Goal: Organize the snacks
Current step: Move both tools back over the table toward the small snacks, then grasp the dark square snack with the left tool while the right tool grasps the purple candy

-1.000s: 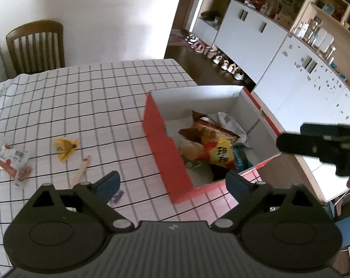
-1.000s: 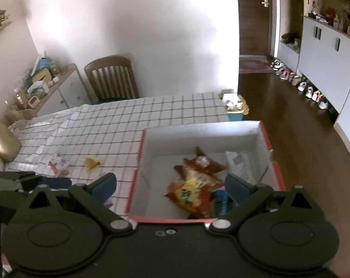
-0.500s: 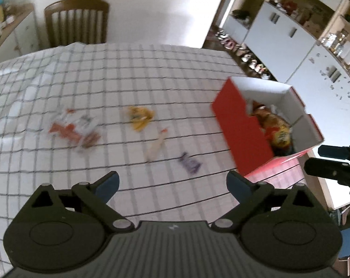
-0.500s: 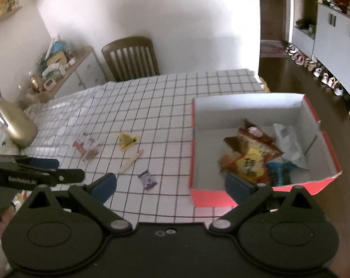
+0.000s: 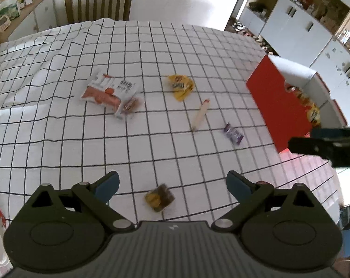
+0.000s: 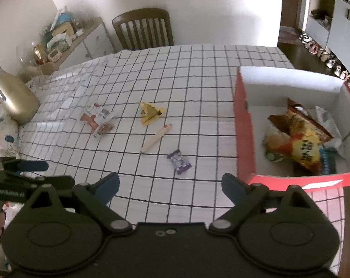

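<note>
Left wrist view: the left gripper is hovering with fingers spread wide and empty above a small brown-yellow snack on the checked surface. The red box is sitting far right.

Right wrist view: the right gripper, fingers just narrowing slightly yet apart and empty, is facing the purple packet; the box's near-left corner is lying just beside its right finger.

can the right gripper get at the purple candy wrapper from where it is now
Probably yes: the right gripper is open and empty, the purple wrapper lies flat just ahead of it, clear of the red box beside it.
</note>
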A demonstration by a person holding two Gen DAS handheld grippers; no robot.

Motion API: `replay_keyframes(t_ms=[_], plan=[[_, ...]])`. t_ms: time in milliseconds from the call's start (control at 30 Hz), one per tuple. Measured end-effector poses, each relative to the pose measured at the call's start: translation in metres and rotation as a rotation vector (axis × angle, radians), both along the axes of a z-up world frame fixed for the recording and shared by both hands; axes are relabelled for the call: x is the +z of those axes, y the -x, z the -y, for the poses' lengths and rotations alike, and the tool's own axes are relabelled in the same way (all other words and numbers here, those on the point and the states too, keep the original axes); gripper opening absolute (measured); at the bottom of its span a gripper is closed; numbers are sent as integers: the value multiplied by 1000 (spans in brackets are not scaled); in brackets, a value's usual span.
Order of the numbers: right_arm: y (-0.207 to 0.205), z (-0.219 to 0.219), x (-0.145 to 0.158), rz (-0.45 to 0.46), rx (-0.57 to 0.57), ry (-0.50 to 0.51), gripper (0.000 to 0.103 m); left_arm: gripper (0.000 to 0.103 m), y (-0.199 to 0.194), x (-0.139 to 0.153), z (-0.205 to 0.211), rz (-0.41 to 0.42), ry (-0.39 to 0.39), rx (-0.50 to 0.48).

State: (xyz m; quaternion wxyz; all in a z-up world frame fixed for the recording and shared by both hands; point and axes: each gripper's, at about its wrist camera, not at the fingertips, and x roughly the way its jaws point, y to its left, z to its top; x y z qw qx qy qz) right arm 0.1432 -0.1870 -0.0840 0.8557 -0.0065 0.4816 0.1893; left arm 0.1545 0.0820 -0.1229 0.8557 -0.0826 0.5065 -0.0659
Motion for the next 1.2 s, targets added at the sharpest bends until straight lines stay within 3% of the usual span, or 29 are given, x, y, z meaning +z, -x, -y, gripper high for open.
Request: replay_keyframes(t_ms=[167,467,767,833,1133,1200], plan=[[-12,-17,-23,-23,26,58,81,99,-2,-17,-4,-53,20,51],[-41,-39,-65,-55,101,165,70,99,-5,-44,-6,-136,56,156],[-68,-47,-92,-97,170,184,50,98,-7,-62,-6,-185,105,269],[-73,-48,-97,-107,183,183,44,94,-7,-65,-5,-200,126,290],[-86,-57,-109,-109,251,213,35,92,-10,-72,-4,-222,142,375],[-89,-58,-111,-111,256,217,35,65,-11,-76,-4,-237,156,390]])
